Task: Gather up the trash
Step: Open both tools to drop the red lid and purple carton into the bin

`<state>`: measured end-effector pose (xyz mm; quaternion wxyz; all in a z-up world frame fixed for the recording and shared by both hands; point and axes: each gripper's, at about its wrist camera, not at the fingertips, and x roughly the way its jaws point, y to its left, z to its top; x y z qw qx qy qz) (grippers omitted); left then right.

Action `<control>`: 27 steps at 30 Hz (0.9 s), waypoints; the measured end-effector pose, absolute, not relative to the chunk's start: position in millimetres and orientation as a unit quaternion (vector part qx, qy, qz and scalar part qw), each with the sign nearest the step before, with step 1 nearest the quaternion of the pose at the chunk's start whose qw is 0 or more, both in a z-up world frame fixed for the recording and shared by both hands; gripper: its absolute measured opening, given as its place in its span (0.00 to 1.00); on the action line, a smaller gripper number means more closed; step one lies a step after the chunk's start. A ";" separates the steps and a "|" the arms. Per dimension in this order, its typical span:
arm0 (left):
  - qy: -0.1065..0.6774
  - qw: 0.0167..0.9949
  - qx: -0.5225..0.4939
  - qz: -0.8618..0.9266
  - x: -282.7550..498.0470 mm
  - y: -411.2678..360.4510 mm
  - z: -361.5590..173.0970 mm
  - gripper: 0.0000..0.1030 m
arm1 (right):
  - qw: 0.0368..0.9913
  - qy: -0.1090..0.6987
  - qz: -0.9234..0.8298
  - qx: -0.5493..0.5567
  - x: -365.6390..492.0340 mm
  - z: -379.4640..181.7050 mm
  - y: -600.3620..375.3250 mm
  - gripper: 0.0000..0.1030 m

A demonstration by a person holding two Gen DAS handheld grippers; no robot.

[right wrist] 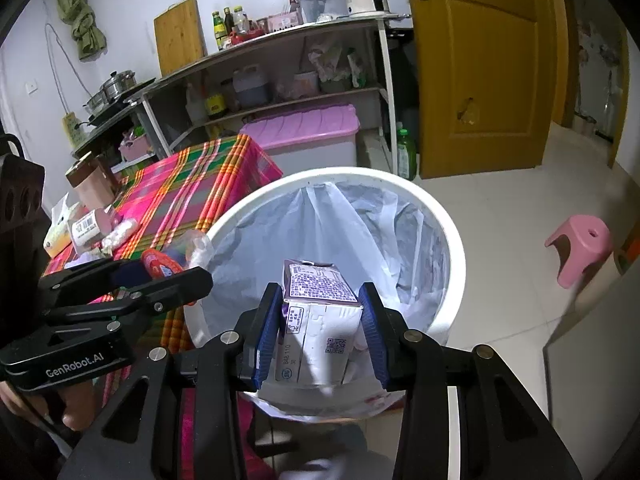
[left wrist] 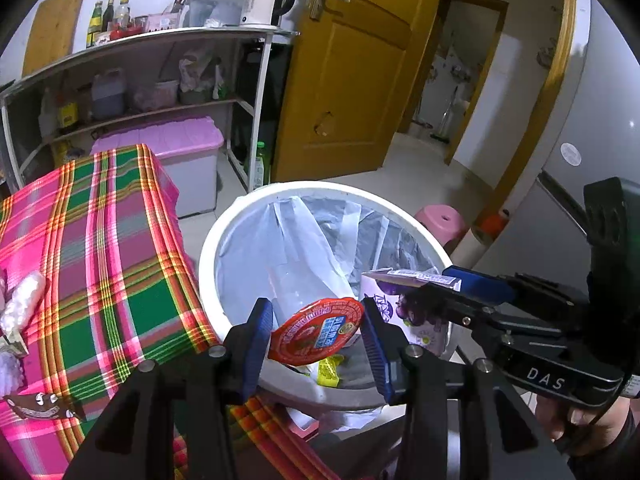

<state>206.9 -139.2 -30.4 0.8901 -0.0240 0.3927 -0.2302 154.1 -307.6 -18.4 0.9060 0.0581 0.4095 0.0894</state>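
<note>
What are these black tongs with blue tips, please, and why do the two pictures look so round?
They are two hand-held grippers, each with a wide-angle camera that looks along its fingers. In the left camera's picture, the left gripper holds a red lid. In the right camera's picture, the right gripper holds a purple and white carton. Both hang over a white bin lined with a plastic bag. Beside it stands a table under a pink and green checked cloth, with more wrappers on it.
</note>
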 end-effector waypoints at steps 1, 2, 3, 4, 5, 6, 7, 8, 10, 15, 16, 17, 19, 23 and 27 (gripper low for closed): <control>0.394 0.889 -0.024 -0.231 207.6 -140.3 -30.7 0.44 | 0.905 0.411 0.090 0.059 154.8 -19.4 -307.5 0.40; 0.397 0.888 -0.025 -0.231 208.7 -140.3 -31.9 0.44 | 0.905 0.411 0.091 0.059 155.4 -19.8 -307.8 0.40; 0.398 0.887 -0.025 -0.231 209.8 -140.7 -32.0 0.44 | 0.904 0.412 0.093 0.060 155.8 -20.2 -308.0 0.40; 0.399 0.887 -0.025 -0.231 210.1 -141.2 -32.9 0.44 | 0.904 0.413 0.093 0.061 155.8 -20.5 -307.6 0.40; 0.399 0.886 -0.025 -0.233 210.3 -141.3 -33.1 0.45 | 0.903 0.415 0.093 0.059 156.2 -21.2 -307.2 0.40; 0.399 0.886 -0.025 -0.234 209.9 -141.1 -33.1 0.45 | 0.903 0.416 0.091 0.058 156.4 -22.2 -306.9 0.40; 0.398 0.886 -0.025 -0.235 209.8 -141.3 -32.9 0.47 | 0.902 0.417 0.091 0.058 156.3 -23.2 -306.4 0.40; 0.397 0.887 -0.025 -0.236 209.3 -141.3 -32.7 0.48 | 0.902 0.419 0.092 0.058 156.3 -24.6 -306.0 0.40; 0.396 0.887 -0.026 -0.237 207.9 -140.6 -31.8 0.48 | 0.901 0.420 0.091 0.058 156.1 -25.1 -305.8 0.40; 0.391 0.889 -0.036 -0.236 201.6 -134.4 -28.1 0.48 | 0.905 0.413 0.087 0.058 152.2 -19.2 -306.0 0.40; 0.388 0.890 -0.039 -0.235 199.7 -132.1 -26.6 0.48 | 0.905 0.412 0.087 0.058 151.2 -18.0 -305.6 0.40; 0.387 0.891 -0.041 -0.234 198.4 -130.4 -25.5 0.48 | 0.906 0.410 0.087 0.058 150.3 -16.7 -305.3 0.40; 0.383 0.893 -0.046 -0.230 193.7 -126.2 -23.1 0.48 | 0.908 0.406 0.088 0.058 147.3 -13.8 -304.3 0.40; 0.375 0.899 -0.055 -0.218 183.2 -113.1 -17.4 0.48 | 0.910 0.398 0.097 0.056 139.8 -6.4 -297.9 0.40; 0.367 0.905 -0.066 -0.204 169.6 -98.4 -13.2 0.48 | 0.912 0.390 0.112 0.051 132.5 0.4 -287.1 0.40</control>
